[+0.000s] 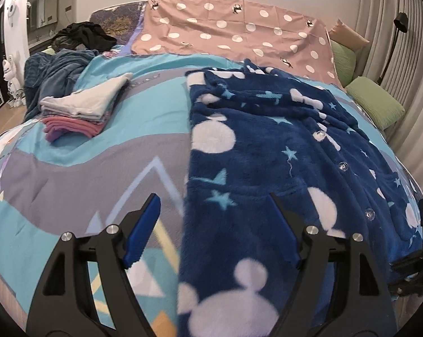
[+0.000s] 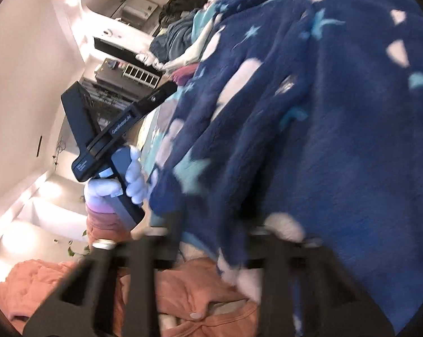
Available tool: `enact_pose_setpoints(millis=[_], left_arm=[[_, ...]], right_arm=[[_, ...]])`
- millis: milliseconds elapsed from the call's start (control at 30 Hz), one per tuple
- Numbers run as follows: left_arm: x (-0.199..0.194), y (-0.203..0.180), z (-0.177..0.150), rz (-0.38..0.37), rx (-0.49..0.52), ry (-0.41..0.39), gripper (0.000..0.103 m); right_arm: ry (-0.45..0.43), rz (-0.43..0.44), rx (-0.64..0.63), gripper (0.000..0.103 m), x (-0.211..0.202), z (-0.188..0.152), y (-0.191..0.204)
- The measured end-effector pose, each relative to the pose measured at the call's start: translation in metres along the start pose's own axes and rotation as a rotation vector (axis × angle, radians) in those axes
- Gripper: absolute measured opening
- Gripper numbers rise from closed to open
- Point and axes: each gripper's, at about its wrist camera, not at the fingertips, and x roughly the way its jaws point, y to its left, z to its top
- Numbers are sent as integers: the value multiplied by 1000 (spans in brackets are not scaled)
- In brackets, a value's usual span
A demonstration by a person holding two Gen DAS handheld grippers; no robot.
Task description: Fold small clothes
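The bed [image 1: 57, 174] has a smooth blue and grey cover. A fluffy dark blue pajama top [image 1: 267, 154] with white blobs and stars lies right in front of the left tool [image 1: 213, 227], which is spread wide with nothing between its pads. The right tool [image 2: 211, 241] is pressed together on the top's soft edge. Flat folded clothes [image 1: 79, 112] sit far off to the left.

The bed [image 1: 71, 168] is viewed downward from above the left gripper [image 1: 213, 224]; the fleece garment [image 2: 323, 140], shared by both views, is seen close-up, tilted, from the right wrist.
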Motion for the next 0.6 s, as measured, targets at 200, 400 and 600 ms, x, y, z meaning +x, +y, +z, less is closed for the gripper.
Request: enact_pose_setpoints(millis=[200,400,600], left_arm=[[-22,13,-13,13,-12,-8,81],[-14,17,-37,-82,-46,104,81],[-17,14,-62,-184,-42,176,66]], right_arm=[[-184,-71,-62,5,-64,-10,26],[-81,-182,33,9,-46,-25,-9],[-309,-262,-17,30,-109,-33,1]])
